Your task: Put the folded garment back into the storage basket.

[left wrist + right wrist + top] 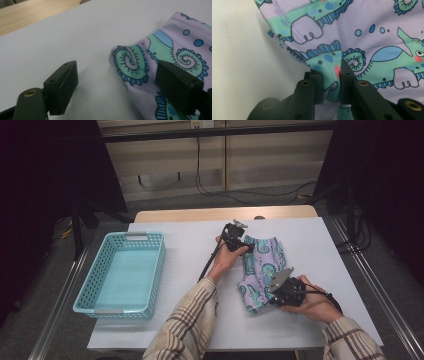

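Note:
A lilac cloth [265, 262] printed with teal seahorses lies crumpled on the white table cover, right of the middle. My left gripper [243, 244] is at the cloth's far left corner. In the left gripper view it [120, 85] stands open just above the table, the curled corner of the cloth [175, 45] lies between the jaws, and no pad presses on the cloth. My right gripper [270, 299] is at the cloth's near edge. In the right gripper view it [330, 82] is shut on a pinched fold of the cloth [372, 37].
A teal plastic basket [125, 236] stands on the left of the table with nothing in it. The white cover [190, 320] spans the table, and a strip of bare wood [200, 214] shows at the far edge. Cables trail on the floor beyond.

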A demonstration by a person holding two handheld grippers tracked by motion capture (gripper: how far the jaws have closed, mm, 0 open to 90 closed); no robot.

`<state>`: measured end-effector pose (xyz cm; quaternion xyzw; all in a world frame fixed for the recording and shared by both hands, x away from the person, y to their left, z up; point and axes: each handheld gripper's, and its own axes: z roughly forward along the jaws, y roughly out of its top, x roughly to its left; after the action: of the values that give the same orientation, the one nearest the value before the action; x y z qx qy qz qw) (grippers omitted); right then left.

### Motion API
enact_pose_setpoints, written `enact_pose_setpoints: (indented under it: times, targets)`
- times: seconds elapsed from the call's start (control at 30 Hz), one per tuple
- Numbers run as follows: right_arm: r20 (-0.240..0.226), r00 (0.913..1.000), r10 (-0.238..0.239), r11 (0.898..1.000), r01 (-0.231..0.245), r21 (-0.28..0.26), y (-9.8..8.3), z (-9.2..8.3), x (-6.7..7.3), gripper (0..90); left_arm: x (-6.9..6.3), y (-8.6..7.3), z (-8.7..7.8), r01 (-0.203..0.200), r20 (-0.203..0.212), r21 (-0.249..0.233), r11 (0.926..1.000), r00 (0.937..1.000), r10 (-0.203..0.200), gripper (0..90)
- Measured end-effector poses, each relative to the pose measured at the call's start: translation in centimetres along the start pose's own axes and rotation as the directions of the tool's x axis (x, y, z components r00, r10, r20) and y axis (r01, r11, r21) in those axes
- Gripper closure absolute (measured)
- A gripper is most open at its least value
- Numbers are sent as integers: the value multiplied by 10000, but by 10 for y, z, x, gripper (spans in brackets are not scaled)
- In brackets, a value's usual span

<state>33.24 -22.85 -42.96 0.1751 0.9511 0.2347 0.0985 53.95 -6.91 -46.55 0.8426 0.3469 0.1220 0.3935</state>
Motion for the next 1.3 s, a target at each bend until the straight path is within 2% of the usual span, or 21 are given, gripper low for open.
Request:
enact_pose_setpoints:
  times: [0.1,0.2,0.33,0.37,0.47,0.5,0.53,0.57,0.6,0.63,0.67,0.73,0.8,0.83,0.93,0.97,1.03,1.1,1.2,1.27,1.3]
  targets:
    - [-21,10000,-15,10000,15,-8,0,0,0,785,-2,2,1,-83,-51,279,9996,10000,84,196]
    - [-20,10000,-5,10000,5,-6,0,0,0,785,-3,6,1,-1,-86,572,9984,10000,6,204]
    - [16,10000,-39,10000,39,-1,0,0,0,785,-5,6,2,34,0,576,9983,10000,-34,219]
    - [16,10000,-39,10000,39,-1,0,0,0,785,-5,7,1,-118,10,651,9978,9999,118,219]
    - [48,9999,-97,9999,97,77,1,0,0,785,-8,7,1,-10,238,584,9983,9997,-4,319]
    - [-17,10000,60,10000,-60,52,1,0,0,785,-9,7,0,96,333,580,9983,9994,-115,330]
    - [-17,10000,60,10000,-60,52,1,0,0,785,-9,6,0,96,314,536,9985,9994,-113,330]
    - [18,10000,19,9999,-19,102,1,0,-1,785,-8,7,-1,-115,327,612,9981,9994,96,364]
    - [70,10000,-25,9999,24,123,1,0,0,786,-9,7,-1,-18,316,582,9983,9995,0,419]
    - [70,10000,-25,9999,24,123,1,0,0,786,-12,7,0,195,362,474,9987,9991,-212,419]
    - [36,10000,20,10000,-20,85,1,0,0,786,-12,7,-1,55,427,509,9987,9991,-77,463]
    - [66,10000,-55,9999,54,95,1,0,0,786,-15,7,-1,232,577,481,9986,9980,-259,527]
    - [65,10000,-29,9999,28,124,2,0,0,787,-17,7,-1,127,619,469,9988,9980,-156,591]
    - [66,10000,-3,9999,2,123,2,0,0,786,-19,7,-1,132,654,428,9990,9977,-160,673]
    - [98,10000,-18,9999,17,124,2,0,1,788,-18,7,0,452,857,404,9982,9951,-485,721]
    - [68,10000,31,10000,-31,75,2,0,1,790,-18,7,0,436,943,433,9981,9944,-476,792]
    - [68,10000,14,10000,-14,10,1,0,1,790,-20,7,0,373,834,425,9984,9957,-408,806]
    - [156,9998,140,9999,-140,15,0,-1,2,792,-20,7,0,719,819,380,9967,9938,-749,819]
    - [-5,10000,79,9994,-79,-331,-3,-2,-1,797,-18,8,0,659,947,371,9971,9931,-692,826]
    - [6,9998,183,9995,-182,-276,-3,-2,0,797,-18,8,0,645,982,379,9972,9928,-679,827]
    - [-15,10000,67,9994,-68,-343,-3,-2,-2,798,-18,8,0,610,1012,455,9971,9927,-653,828]
